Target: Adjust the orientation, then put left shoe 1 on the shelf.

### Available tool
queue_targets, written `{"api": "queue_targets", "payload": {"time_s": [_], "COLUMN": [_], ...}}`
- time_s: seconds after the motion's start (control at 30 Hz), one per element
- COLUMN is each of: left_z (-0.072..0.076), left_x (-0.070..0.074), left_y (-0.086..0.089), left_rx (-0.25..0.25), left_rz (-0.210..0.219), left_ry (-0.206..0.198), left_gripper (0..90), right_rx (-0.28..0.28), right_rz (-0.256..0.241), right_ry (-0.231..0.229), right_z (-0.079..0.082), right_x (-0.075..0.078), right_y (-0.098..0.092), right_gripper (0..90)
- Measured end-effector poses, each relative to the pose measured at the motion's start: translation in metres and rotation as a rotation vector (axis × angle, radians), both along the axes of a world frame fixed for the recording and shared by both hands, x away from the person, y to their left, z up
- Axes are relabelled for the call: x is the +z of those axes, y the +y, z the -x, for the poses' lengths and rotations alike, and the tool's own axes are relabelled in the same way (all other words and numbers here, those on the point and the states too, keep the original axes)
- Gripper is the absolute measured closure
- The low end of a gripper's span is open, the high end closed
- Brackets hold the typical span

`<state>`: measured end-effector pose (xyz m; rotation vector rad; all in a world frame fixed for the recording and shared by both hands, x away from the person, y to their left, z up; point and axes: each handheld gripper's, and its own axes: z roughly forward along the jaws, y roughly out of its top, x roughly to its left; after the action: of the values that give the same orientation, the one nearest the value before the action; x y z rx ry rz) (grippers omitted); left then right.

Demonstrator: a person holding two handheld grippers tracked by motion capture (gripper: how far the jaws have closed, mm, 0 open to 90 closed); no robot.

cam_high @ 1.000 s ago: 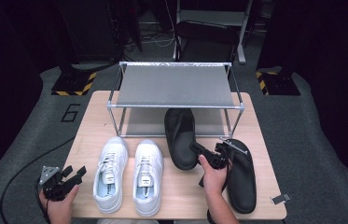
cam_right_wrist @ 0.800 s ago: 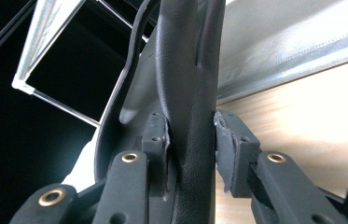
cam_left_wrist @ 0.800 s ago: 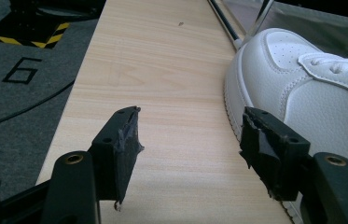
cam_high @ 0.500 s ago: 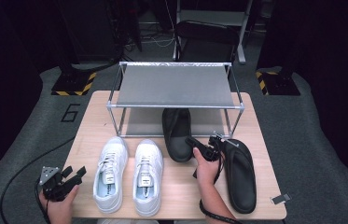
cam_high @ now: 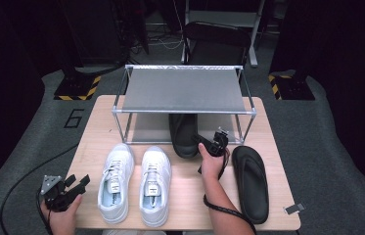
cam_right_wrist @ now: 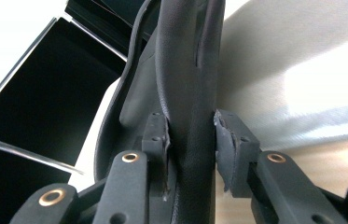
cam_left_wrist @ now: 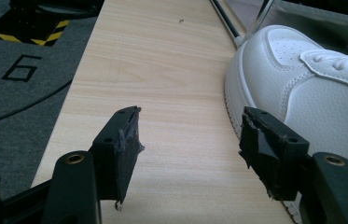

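From the high view, the right tool [cam_high: 208, 143] is pushing one black slipper [cam_high: 184, 131] farther under the rack [cam_high: 184, 90] than a second ago; the left tool [cam_left_wrist: 188, 144] is waiting open; in the right gripper view, the jaws are squeezing the slipper's edge; it is nearly put away.

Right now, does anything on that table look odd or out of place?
Only the black slippers: one lies flat on the table, apart from its mate, which sits half under the rack with the right tool clamped on its edge. The white sneakers sit paired.
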<state>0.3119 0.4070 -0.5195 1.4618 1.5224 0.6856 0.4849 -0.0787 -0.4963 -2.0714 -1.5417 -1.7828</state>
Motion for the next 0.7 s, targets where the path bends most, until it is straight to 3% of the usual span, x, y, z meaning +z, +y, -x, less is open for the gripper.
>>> {"api": "queue_targets", "payload": {"time_s": [0.03,0.07,0.1,0.13,0.17,0.2,0.27,0.33,0.4,0.7], "left_z": [0.000,0.000,0.000,0.001,0.002,0.002,0.003,0.003,0.003,0.007], "left_x": [0.000,0.000,0.000,0.000,0.000,0.000,-0.001,-0.003,-0.003,-0.003], "left_y": [0.000,0.000,0.001,0.001,0.001,0.001,0.002,0.002,0.003,0.003], "left_rx": [-0.001,-0.001,-0.004,-0.002,-0.001,0.002,0.002,0.014,0.010,0.021], "left_rz": [0.000,-0.002,-0.004,-0.003,-0.001,-0.002,-0.005,-0.007,-0.009,-0.009], "left_ry": [0.003,0.003,0.010,0.007,0.011,0.002,0.006,0.000,0.009,0.008], "left_gripper": [37.7,37.7,37.7,37.8,37.8,37.8,37.8,37.8,37.9,37.8], "right_rx": [0.007,0.009,0.007,0.002,0.002,0.005,-0.003,-0.007,0.000,-0.001], "right_rz": [0.011,-0.006,-0.017,0.017,0.019,0.021,0.027,0.000,0.011,0.012], "right_ry": [0.025,0.021,0.049,0.017,-0.002,0.029,0.013,0.051,0.032,0.044], "right_z": [-0.001,-0.004,-0.005,-0.008,-0.011,-0.012,-0.016,-0.020,-0.025,-0.046], "right_x": [0.002,0.002,0.004,0.002,0.001,0.002,0.002,0.001,-0.002,-0.013], "right_y": [0.001,0.003,0.005,0.004,0.004,0.005,0.005,0.008,0.007,0.015], "right_gripper": [66.5,66.5,66.5,66.5,66.5,66.5,66.5,66.5,66.5,66.5]}}
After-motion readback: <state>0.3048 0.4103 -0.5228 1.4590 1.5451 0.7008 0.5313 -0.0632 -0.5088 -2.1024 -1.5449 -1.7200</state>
